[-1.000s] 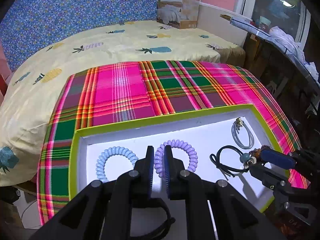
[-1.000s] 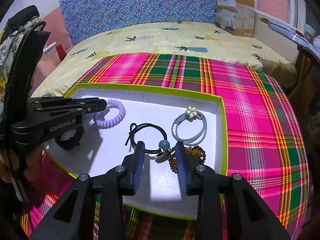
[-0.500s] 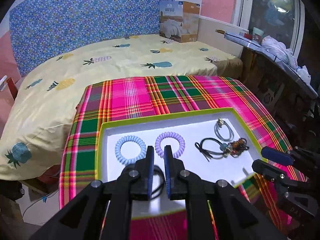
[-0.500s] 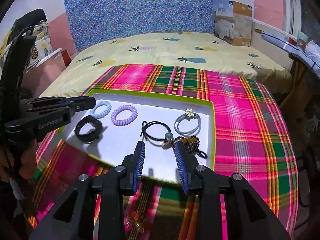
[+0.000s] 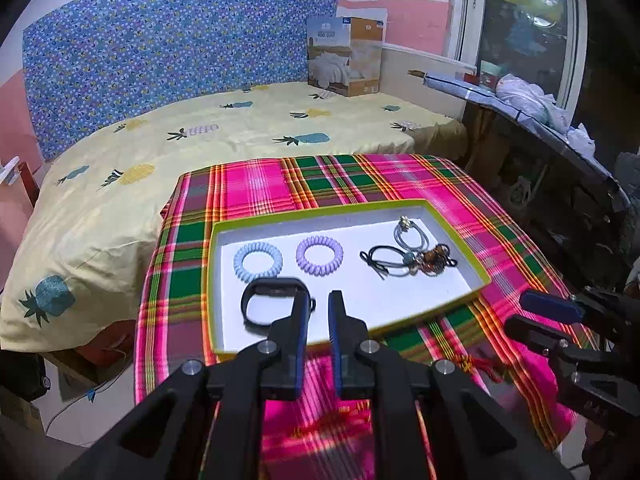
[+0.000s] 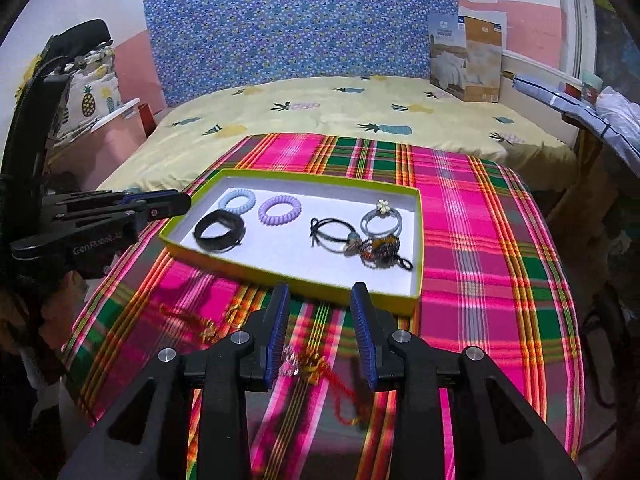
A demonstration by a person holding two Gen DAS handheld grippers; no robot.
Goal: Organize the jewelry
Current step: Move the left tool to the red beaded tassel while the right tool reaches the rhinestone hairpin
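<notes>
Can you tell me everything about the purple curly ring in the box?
The purple spiral hair tie is a lilac ring made of a coiled cord that looks like smooth plastic, like an old phone cable. It lies flat on the white floor of the shallow green-rimmed box, in the far row. The pale blue spiral hair tie sits beside it without touching. Nothing rests on it and no gripper is near it.

On the side of your left gripper (image 6: 176, 204), seen from the right wrist camera, white lettering reads "GenRobot.AI", its last letters blurred. The cardboard box (image 5: 345, 56) standing at the far edge of the bed (image 5: 240, 128) carries "WOOL QUILT"; its smaller print stays unreadable.
</notes>
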